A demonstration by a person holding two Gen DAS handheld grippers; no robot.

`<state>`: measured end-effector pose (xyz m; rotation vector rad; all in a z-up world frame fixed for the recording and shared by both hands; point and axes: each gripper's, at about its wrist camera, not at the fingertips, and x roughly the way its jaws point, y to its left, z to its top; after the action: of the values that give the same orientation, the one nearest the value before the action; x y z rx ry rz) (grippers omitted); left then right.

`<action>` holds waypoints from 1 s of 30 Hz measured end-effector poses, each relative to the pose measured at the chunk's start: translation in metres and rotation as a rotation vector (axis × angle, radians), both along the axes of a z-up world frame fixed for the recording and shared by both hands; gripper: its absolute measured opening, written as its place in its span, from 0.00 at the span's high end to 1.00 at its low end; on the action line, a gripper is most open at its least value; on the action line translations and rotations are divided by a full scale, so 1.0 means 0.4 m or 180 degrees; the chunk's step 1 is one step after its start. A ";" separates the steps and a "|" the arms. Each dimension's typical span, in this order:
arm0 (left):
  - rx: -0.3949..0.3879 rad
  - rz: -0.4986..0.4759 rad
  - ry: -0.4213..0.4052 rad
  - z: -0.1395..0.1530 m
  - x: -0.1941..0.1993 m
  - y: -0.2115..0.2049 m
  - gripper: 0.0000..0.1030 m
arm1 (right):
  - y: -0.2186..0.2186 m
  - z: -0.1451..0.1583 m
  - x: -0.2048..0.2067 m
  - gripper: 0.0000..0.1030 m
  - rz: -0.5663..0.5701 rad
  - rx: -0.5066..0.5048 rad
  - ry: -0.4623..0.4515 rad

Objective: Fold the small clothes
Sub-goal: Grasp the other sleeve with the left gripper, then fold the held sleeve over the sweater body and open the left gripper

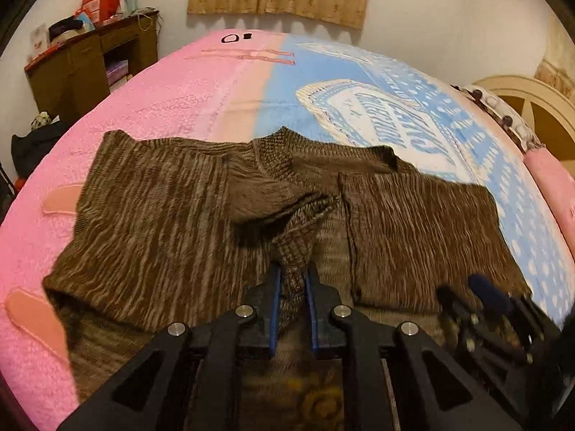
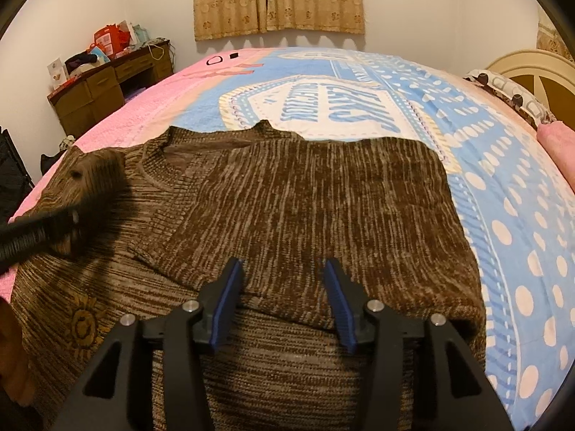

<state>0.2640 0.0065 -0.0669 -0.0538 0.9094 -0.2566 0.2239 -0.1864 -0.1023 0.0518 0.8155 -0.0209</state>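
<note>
Brown striped knitted sweater [image 1: 172,215] spread flat across the near part of a pink and blue printed bedspread [image 1: 172,107], both sides folded in toward the middle. Left gripper [image 1: 293,280] pinching a bunched ribbed strip of the sweater, probably a cuff, blue-padded jaws pressed close on the knit and lifting it off the body. Right gripper [image 2: 284,276] low over the near right fold, jaws spread, nothing between them. Blurred in the right wrist view at left: left gripper again. Far left, a brown wooden desk [image 2: 107,86] against the wall.
</note>
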 end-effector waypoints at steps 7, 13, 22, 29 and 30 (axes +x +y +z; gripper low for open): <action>-0.0274 0.0324 -0.0415 0.074 -0.171 0.173 0.36 | 0.000 0.002 0.000 0.45 -0.0037 0.0016 0.0007; -0.0205 0.1051 -0.0576 0.022 -0.226 0.294 0.20 | 0.005 0.062 -0.023 0.36 0.0063 0.0844 -0.0218; -0.0094 0.1122 -0.0451 -0.065 -0.228 0.285 0.20 | 0.295 0.071 0.122 0.30 0.1204 -0.0422 -0.0123; -0.0043 0.1080 -0.0496 -0.076 -0.234 0.278 0.14 | 0.326 0.014 0.232 0.43 0.1247 -0.0444 0.0141; -0.0058 0.1076 -0.0499 -0.077 -0.235 0.279 0.14 | 0.312 0.012 0.242 0.50 0.1156 -0.0277 0.0159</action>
<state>0.1701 0.1180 -0.0976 -0.1996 0.7282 0.0454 0.3209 -0.0617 -0.0976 -0.1798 0.8634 0.2858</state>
